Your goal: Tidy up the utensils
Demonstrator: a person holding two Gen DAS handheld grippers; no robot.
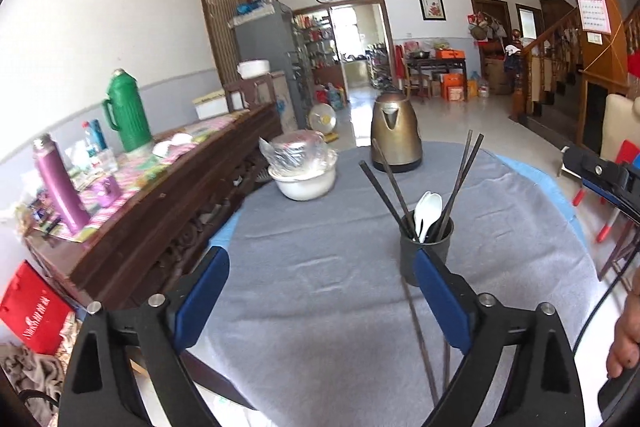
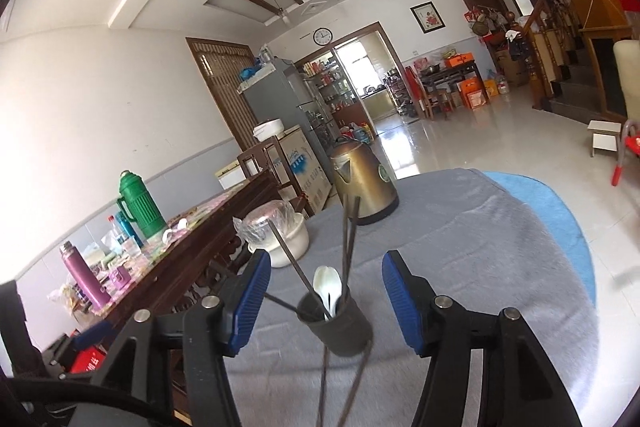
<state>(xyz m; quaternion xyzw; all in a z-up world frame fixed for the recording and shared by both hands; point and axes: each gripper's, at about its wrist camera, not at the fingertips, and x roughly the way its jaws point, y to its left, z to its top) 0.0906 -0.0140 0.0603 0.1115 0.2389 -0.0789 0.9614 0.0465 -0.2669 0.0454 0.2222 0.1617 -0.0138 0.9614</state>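
A dark utensil cup point(image 1: 425, 251) stands on the grey cloth of the round table point(image 1: 320, 267). It holds several dark chopsticks point(image 1: 464, 167) and white spoons point(image 1: 427, 213). Two more chopsticks point(image 1: 424, 347) lie flat on the cloth in front of the cup. My left gripper point(image 1: 320, 287) is open and empty, the cup just beyond its right finger. In the right wrist view the cup point(image 2: 340, 323) sits between the open fingers of my right gripper point(image 2: 324, 299), which touch nothing. The loose chopsticks point(image 2: 352, 387) lie below it.
A bronze kettle point(image 1: 396, 137) and a white bowl with a plastic-wrapped dish point(image 1: 304, 167) stand at the table's far side. A wooden sideboard point(image 1: 160, 195) with a green thermos point(image 1: 124, 111) and purple flask point(image 1: 60, 183) runs along the left. The right gripper's body point(image 1: 600, 175) shows at right.
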